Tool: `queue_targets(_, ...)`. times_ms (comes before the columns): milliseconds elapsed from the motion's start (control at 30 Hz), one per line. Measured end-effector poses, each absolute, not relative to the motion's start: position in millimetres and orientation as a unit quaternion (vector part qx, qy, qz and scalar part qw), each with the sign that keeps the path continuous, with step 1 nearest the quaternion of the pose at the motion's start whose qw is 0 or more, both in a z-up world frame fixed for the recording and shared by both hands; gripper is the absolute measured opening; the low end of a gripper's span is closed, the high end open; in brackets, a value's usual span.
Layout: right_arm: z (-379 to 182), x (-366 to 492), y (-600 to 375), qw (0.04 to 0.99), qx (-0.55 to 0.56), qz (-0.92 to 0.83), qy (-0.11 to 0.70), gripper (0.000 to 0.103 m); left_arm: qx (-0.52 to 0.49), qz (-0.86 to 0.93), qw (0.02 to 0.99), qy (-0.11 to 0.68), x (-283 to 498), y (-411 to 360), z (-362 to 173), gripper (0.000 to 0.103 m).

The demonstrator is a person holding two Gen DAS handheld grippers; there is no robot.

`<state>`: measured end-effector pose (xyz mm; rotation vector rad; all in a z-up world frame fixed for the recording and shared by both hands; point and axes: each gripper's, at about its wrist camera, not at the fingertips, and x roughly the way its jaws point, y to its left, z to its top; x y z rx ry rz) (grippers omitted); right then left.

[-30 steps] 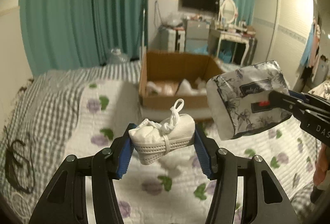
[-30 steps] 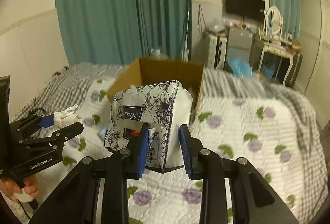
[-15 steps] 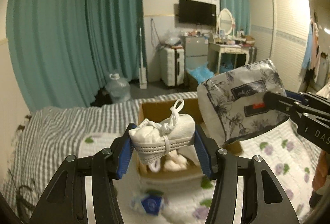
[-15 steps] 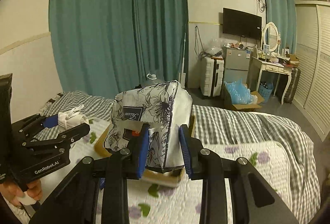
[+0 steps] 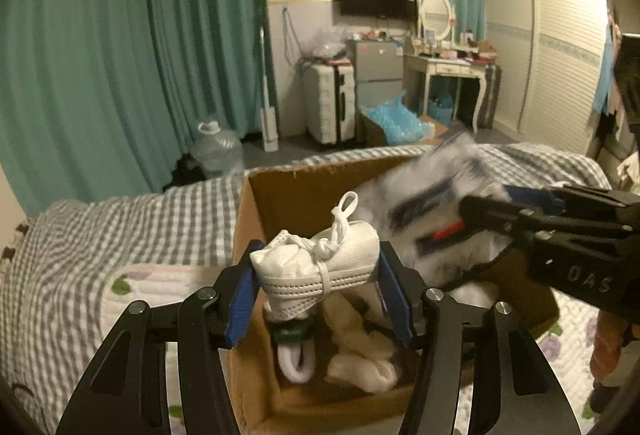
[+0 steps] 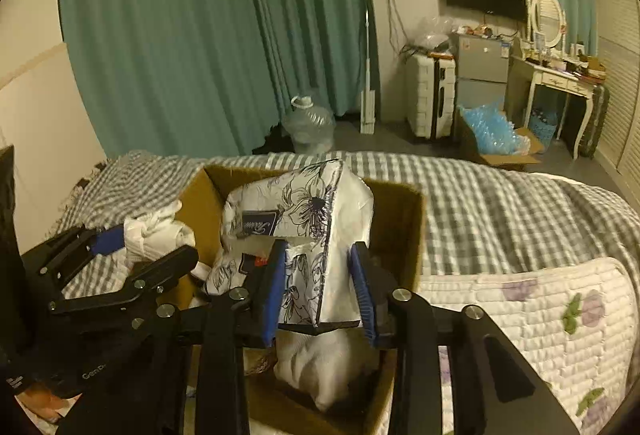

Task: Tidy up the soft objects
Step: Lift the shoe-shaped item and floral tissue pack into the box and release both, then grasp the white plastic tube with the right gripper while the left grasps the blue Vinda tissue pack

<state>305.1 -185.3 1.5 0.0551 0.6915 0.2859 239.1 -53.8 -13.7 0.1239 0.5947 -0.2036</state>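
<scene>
The left gripper has its 2 blue-padded fingers clamped on the ends of a small white cloth bundle tied with a white cord, the bundle lying crosswise between them. Directly below and ahead of these fingers sits an open cardboard box on the bed, with pale soft items lying on its floor. To the right of the left fingers, the right gripper has its 2 fingers pressed against the sides of a floral-printed soft pack, white with dark flower outlines and a dark label; it looks blurred in the left wrist view. This pack hangs over the box opening, with more white soft material just beneath the right fingers inside the box. Beyond the box lie a grey checked blanket, then teal curtains, a water jug on the floor, and a white suitcase.
</scene>
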Motion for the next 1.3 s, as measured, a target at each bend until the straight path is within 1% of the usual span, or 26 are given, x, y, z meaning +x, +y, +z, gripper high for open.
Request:
queue_targets(33,-2,306,-184,0.930,0.026,0.138,0.339,0.038,0.066,-0.099,0.950,0.289,239,-56,-14,0.058)
queue_targets(67,-4,308,-185,0.931,0.026,0.134,0.337,0.042,0.074,-0.095,0.951,0.286,239,-56,-16,0.061)
queue_targets(100,-6,308,-185,0.933,0.029,0.133,0.334,0.045,0.078,-0.093,0.951,0.285,238,-56,-16,0.069)
queue_targets(133,-6,307,-185,0.934,0.032,0.134,0.331,0.054,0.082,-0.087,0.951,0.285,237,-55,-16,0.075)
queue_targets(167,-4,307,-188,0.935,0.034,0.132,0.328,0.064,0.086,-0.082,0.952,0.283,236,-55,-15,0.077)
queue_targets(300,11,292,-191,0.942,0.022,0.124,0.310,0.072,0.084,-0.080,0.954,0.276,226,-51,-1,0.077)
queue_targets(367,26,280,-191,0.948,0.014,0.119,0.295,0.083,0.081,-0.079,0.956,0.271,218,-49,9,0.078)
queue_targets(433,49,261,-191,0.955,0.006,0.115,0.275,0.085,0.073,-0.079,0.959,0.262,204,-46,24,0.079)
queue_targets(467,57,254,-191,0.956,0.004,0.115,0.269,0.087,0.069,-0.078,0.961,0.256,194,-43,37,0.083)
queue_targets(500,71,240,-190,0.959,-0.001,0.115,0.258,0.087,0.069,-0.077,0.962,0.253,188,-43,43,0.092)
queue_targets(567,94,222,-189,0.964,-0.009,0.112,0.240,0.093,0.067,-0.072,0.968,0.230,167,-38,65,0.092)
queue_targets(633,118,198,-188,0.969,-0.017,0.110,0.220,0.096,0.065,-0.072,0.971,0.217,148,-31,83,0.092)
queue_targets(767,156,152,-177,0.971,-0.042,0.100,0.211,0.099,0.060,-0.068,0.976,0.197,109,-15,113,0.094)
queue_targets(867,169,126,-166,0.972,-0.055,0.102,0.206,0.100,0.070,-0.054,0.979,0.185,81,-4,126,0.095)
queue_targets(967,172,102,-155,0.970,-0.050,0.105,0.216,0.100,0.058,-0.052,0.981,0.178,57,14,130,0.095)
queue_targets(1133,162,72,-141,0.968,-0.034,0.122,0.217,0.100,0.039,-0.059,0.980,0.184,34,32,117,0.095)
queue_targets(1300,124,65,-116,0.962,-0.065,0.118,0.239,0.100,0.037,-0.049,0.977,0.204,30,44,79,0.095)
